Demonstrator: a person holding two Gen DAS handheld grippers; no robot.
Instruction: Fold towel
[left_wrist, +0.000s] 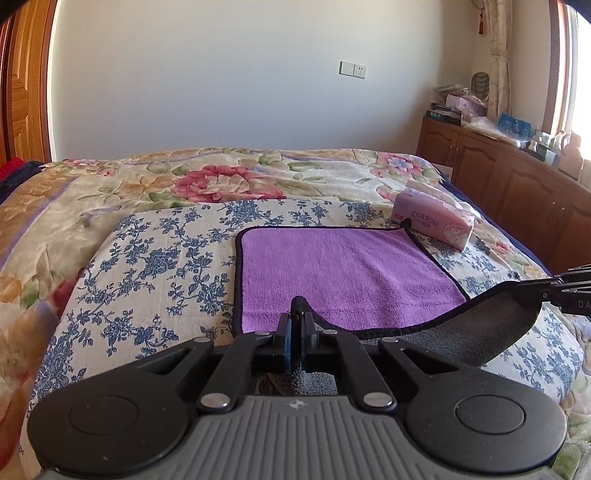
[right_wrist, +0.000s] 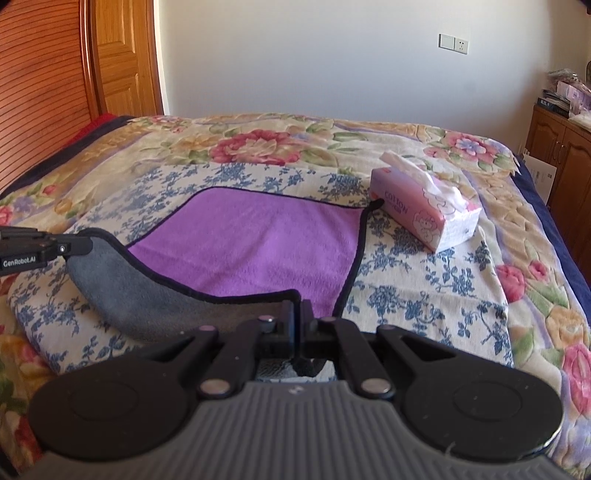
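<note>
Closest in, the left gripper (left_wrist: 295, 325) has its jaws pinched fully together on the near left corner of the towel (left_wrist: 343, 273), a nub of dark hem poking up between the pads, and the right gripper (right_wrist: 298, 317) is likewise clamped tight on the near right corner, with black edging caught between its jaws. Between the two, the near edge is lifted off the bed (left_wrist: 155, 258) and sags in a curve that shows the grey underside, while just ahead of both grippers the purple face lies flat on the blue-flowered cover. The main risk, as I judge it, is that each grip holds only a thin bite of hem: a quick or uneven pull forward could slip one corner free and drop that side. If one gripper travels further than the other, the fold would land skewed and the edges would not meet. The slack in the lifted edge could also bunch or double under itself as it is carried over. Beyond the towel's far right corner, well ahead and to the right of both grippers, a pink tissue pack (right_wrist: 424, 210) sits just beside the hanging loop; carrying the near edge all the way to the far edge could brush it, or lay the corner on it instead of flat. The soft bedding may let the far half drag and wrinkle.
</note>
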